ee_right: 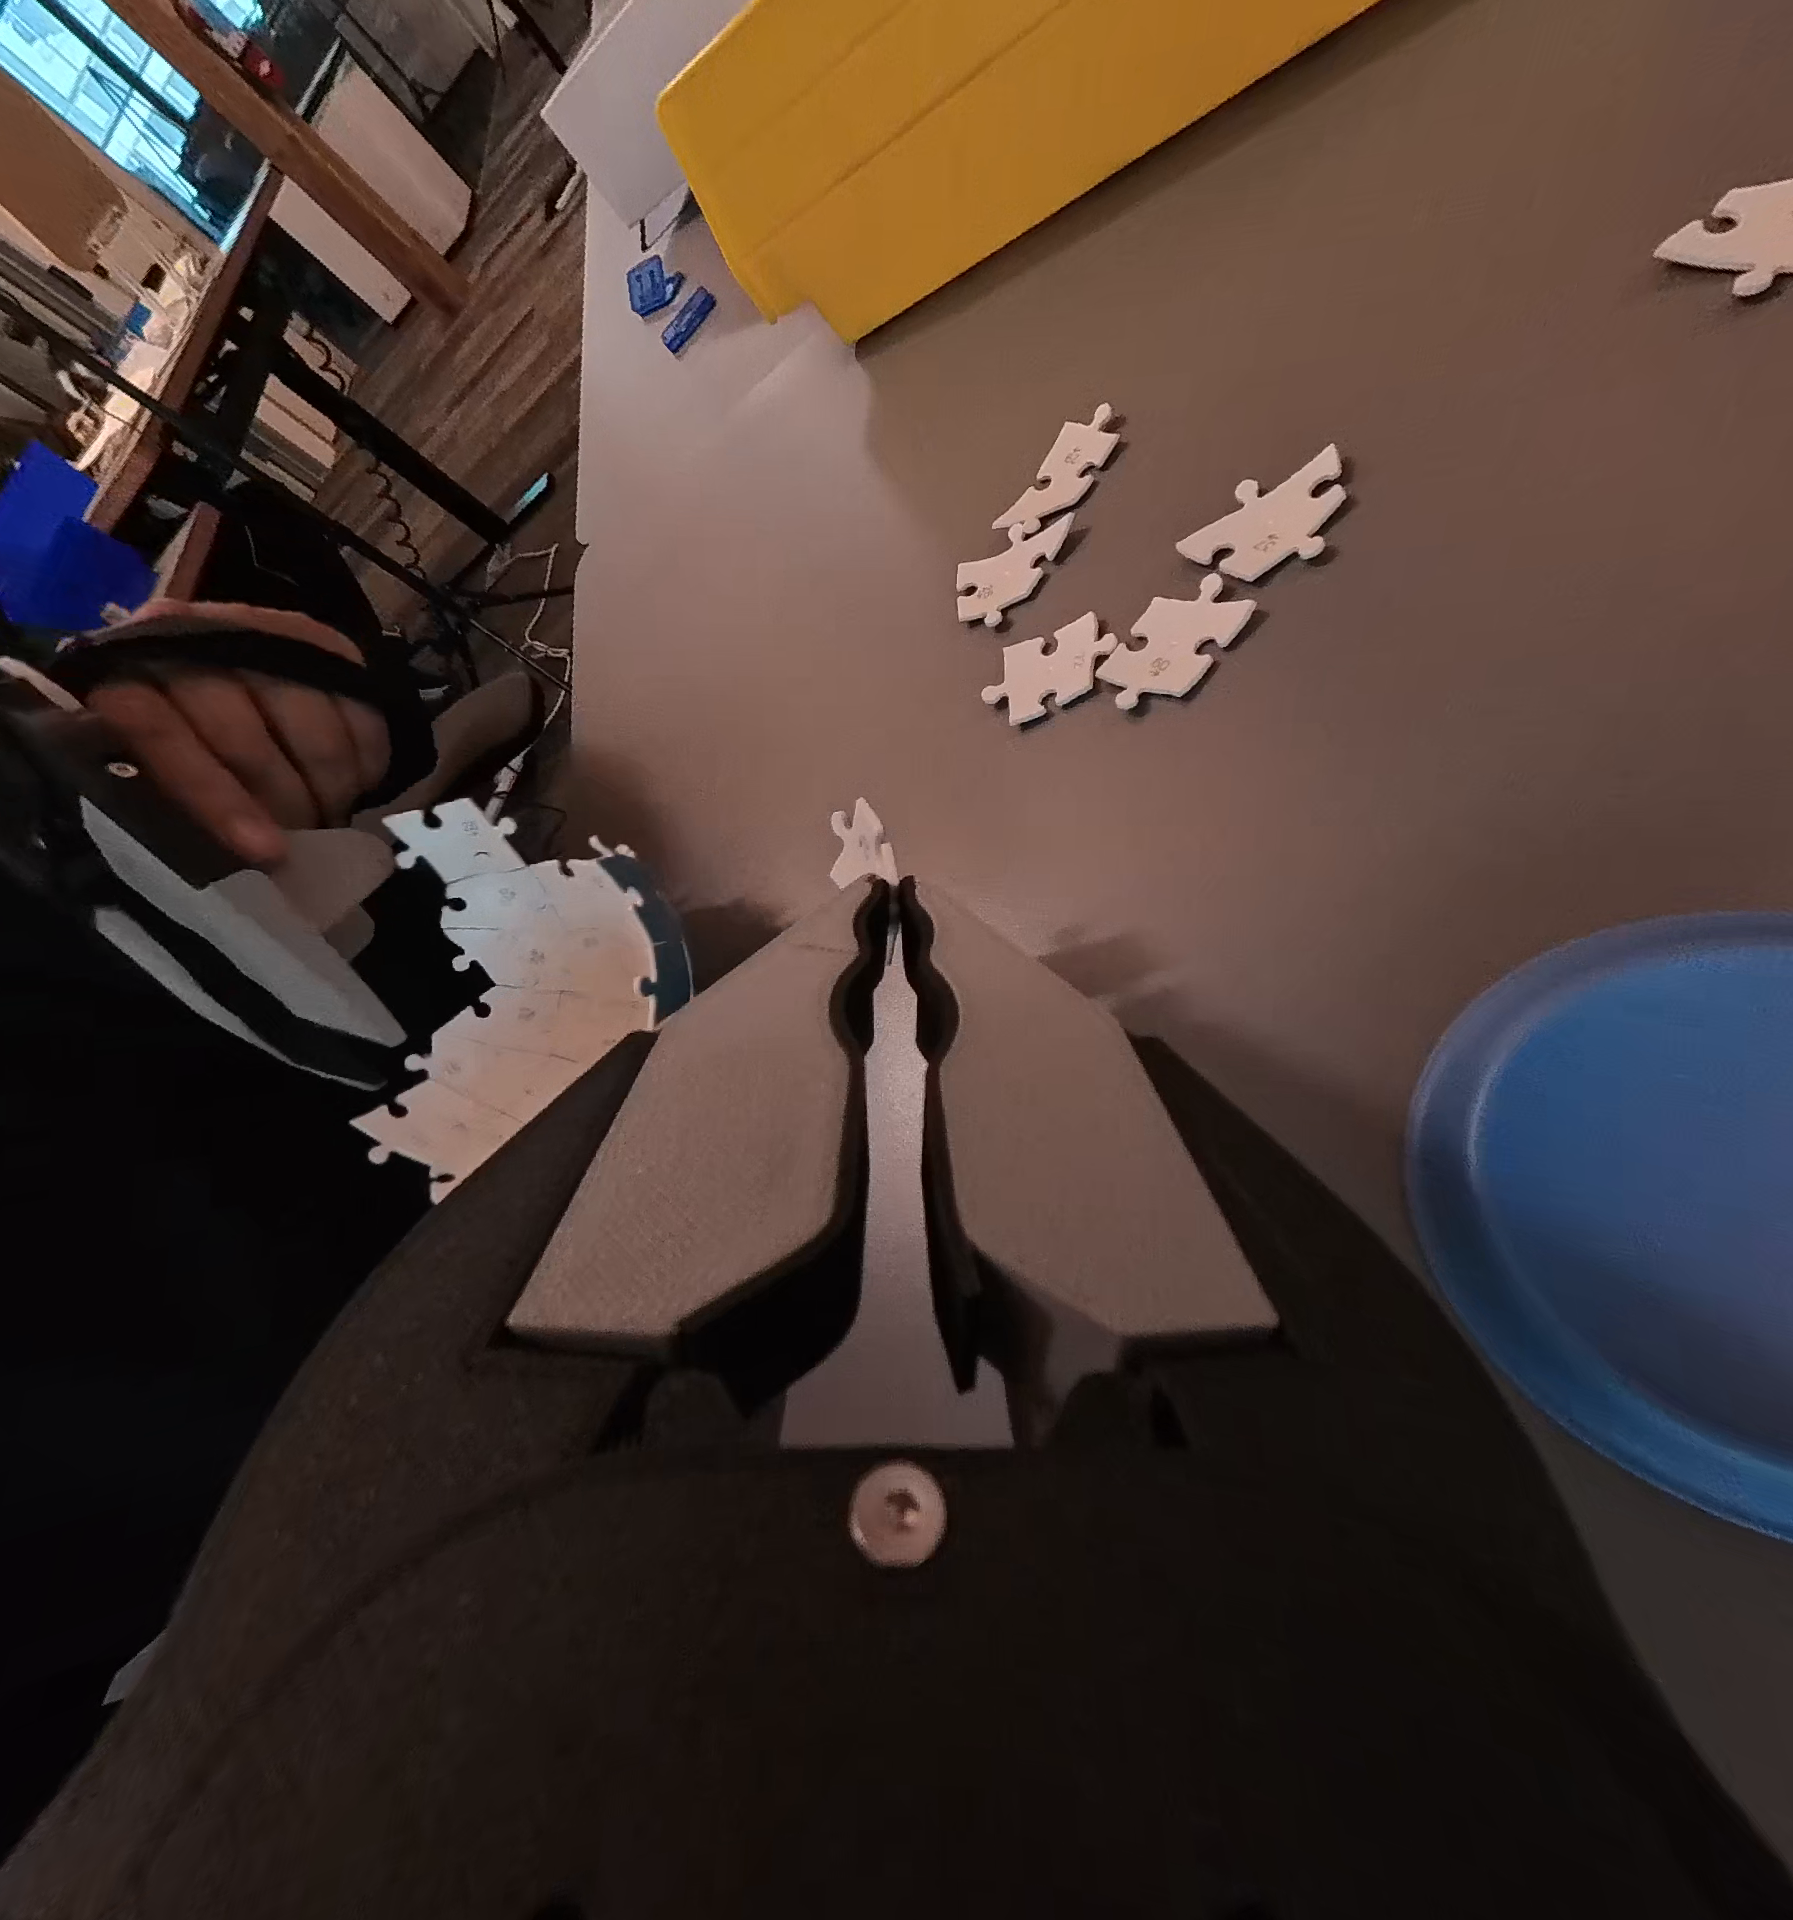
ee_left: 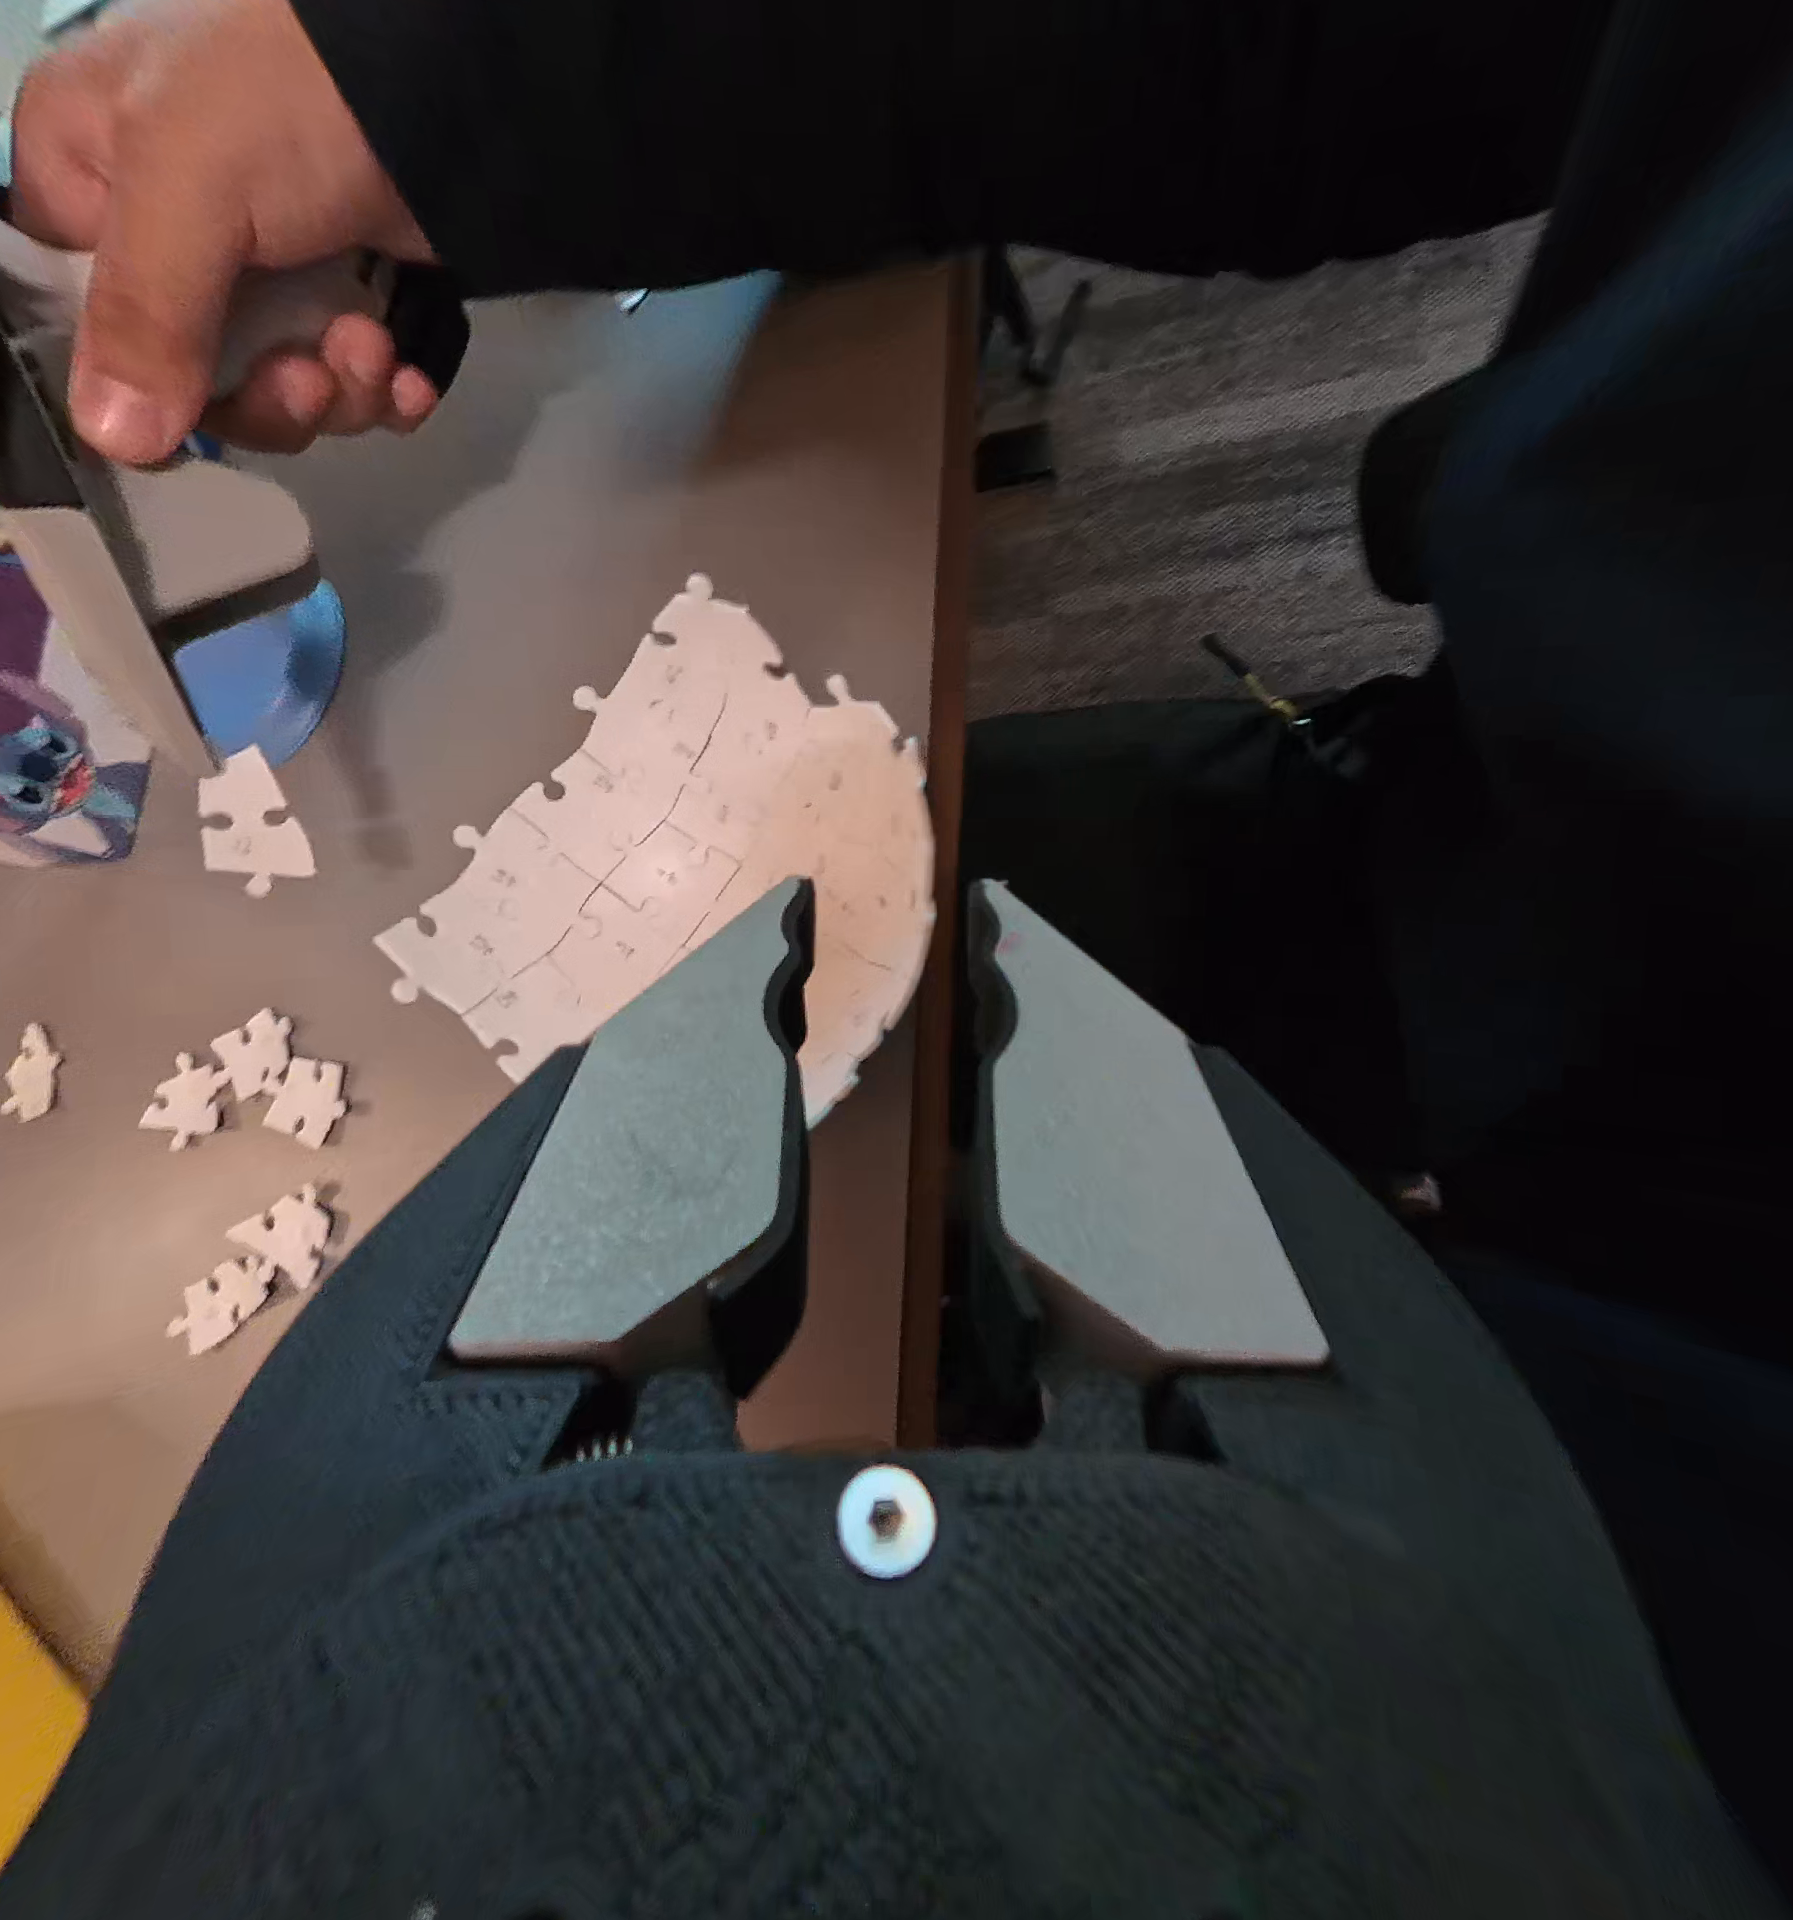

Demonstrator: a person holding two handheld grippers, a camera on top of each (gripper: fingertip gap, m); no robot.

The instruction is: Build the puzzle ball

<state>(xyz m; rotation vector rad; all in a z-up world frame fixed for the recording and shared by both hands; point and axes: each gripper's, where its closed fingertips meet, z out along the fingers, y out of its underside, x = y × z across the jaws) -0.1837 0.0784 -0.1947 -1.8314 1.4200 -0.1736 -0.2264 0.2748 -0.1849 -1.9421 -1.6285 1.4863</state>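
Note:
A partly built white puzzle shell (ee_left: 663,862) lies curved at the table's right edge; it also shows in the right wrist view (ee_right: 539,966). My left gripper (ee_left: 892,904) is open, with the shell's rim in the gap between its jaws and one finger over the shell. My right gripper (ee_right: 890,888) is shut on a white puzzle piece (ee_right: 861,847). In the left wrist view that piece (ee_left: 248,821) hangs from the right gripper (ee_left: 211,767), just above the table and left of the shell.
Several loose white pieces (ee_left: 248,1070) lie left of the shell, also seen in the right wrist view (ee_right: 1162,644). A blue dish (ee_right: 1650,1247), a yellow panel (ee_right: 923,135) and a cartoon picture (ee_left: 9,707) sit around. The table edge (ee_left: 942,623) runs beside the shell. Tip to tip, the grippers are about 20 cm apart. The blue dish (ee_right: 1650,1247) is about 12 cm from my right fingertips and 30 cm from my left. My left wrist view (ee_left: 258,644) looks at it from another angle.

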